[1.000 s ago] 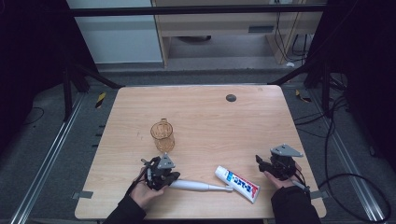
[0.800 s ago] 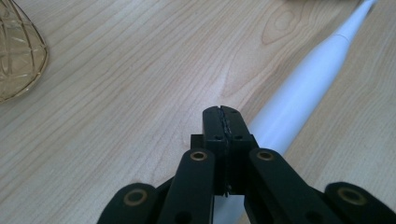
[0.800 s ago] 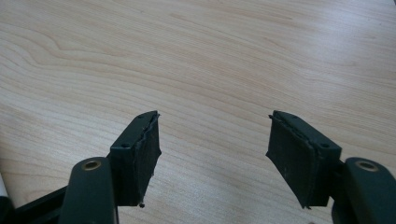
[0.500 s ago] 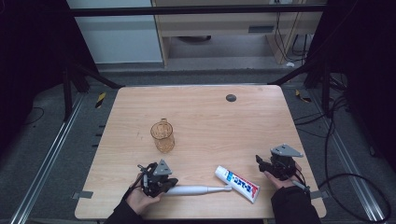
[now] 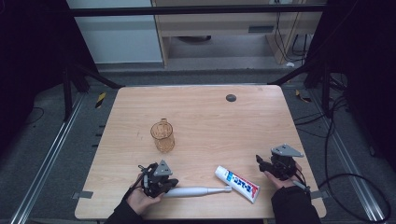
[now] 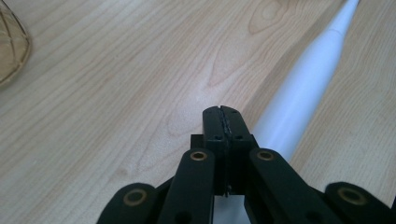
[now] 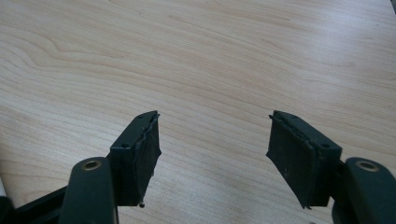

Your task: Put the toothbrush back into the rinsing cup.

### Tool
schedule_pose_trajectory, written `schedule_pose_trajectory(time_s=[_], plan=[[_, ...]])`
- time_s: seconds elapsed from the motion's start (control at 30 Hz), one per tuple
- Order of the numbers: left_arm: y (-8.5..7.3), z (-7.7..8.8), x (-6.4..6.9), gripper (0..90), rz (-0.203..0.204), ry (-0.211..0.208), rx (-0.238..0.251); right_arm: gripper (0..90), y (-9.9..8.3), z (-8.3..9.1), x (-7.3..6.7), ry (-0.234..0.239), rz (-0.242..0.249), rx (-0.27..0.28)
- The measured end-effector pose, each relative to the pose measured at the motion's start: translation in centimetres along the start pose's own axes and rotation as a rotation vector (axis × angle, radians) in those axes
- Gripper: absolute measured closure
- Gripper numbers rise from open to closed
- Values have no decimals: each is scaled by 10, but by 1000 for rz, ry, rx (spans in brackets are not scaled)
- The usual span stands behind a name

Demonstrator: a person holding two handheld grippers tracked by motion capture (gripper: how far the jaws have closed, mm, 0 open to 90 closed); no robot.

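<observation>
- Currently, the left gripper [image 5: 173, 183] is seen at the near-left part of the wooden table [image 5: 261, 116], held low over the surface in the person's left hand [image 5: 140, 199].
- In the left gripper view its jaws are pressed fully together, pad against pad, with nothing caught between them.
- A white electric toothbrush [image 5: 198, 191] is lying flat on the table, its thick end just beside the clenched tips; in the left gripper view the toothbrush [image 6: 299, 98] runs past the right of the jaws and narrows toward the upper right corner. Contact between jaw and handle cannot be told.
- The thin end of the toothbrush is pointed at a toothpaste tube [image 5: 236, 183], which lies flat and slanted, close to that end.
- The right gripper [image 5: 261, 164] is held at the near-right part of the table, apart from the tube. In the right gripper view its jaws stand spread, only bare wood between them.
- An amber glass mug [image 5: 162, 136] stands upright farther back, apart from both grippers; its rim [image 6: 11, 46] is caught at the left edge of the left gripper view.
- A small dark disc [image 5: 230, 97] is noted near the far edge.
</observation>
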State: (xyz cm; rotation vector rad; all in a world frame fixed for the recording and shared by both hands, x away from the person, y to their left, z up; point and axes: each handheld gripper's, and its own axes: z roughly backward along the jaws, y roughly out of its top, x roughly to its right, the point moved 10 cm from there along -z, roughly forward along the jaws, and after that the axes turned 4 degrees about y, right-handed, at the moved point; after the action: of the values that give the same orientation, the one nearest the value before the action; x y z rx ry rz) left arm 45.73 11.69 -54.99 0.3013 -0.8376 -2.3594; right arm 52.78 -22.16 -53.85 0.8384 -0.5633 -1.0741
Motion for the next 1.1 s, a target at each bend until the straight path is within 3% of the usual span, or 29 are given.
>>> schedule_pose_trajectory(time_s=[0.23,0.33,0.5,0.73,1.1], plan=[[24,15,-10,894,-26,0,64,334,0,0,2,-5,-1,0],[31,18,-11,892,-36,-9,72,332,0,0,3,-9,-1,1],[46,22,-12,882,-86,-20,64,326,0,0,5,-14,0,-2],[59,21,-2,865,-145,-70,39,319,-1,0,7,-18,-4,-5],[62,11,22,882,-199,-111,9,318,-2,0,8,-15,-3,-10]])
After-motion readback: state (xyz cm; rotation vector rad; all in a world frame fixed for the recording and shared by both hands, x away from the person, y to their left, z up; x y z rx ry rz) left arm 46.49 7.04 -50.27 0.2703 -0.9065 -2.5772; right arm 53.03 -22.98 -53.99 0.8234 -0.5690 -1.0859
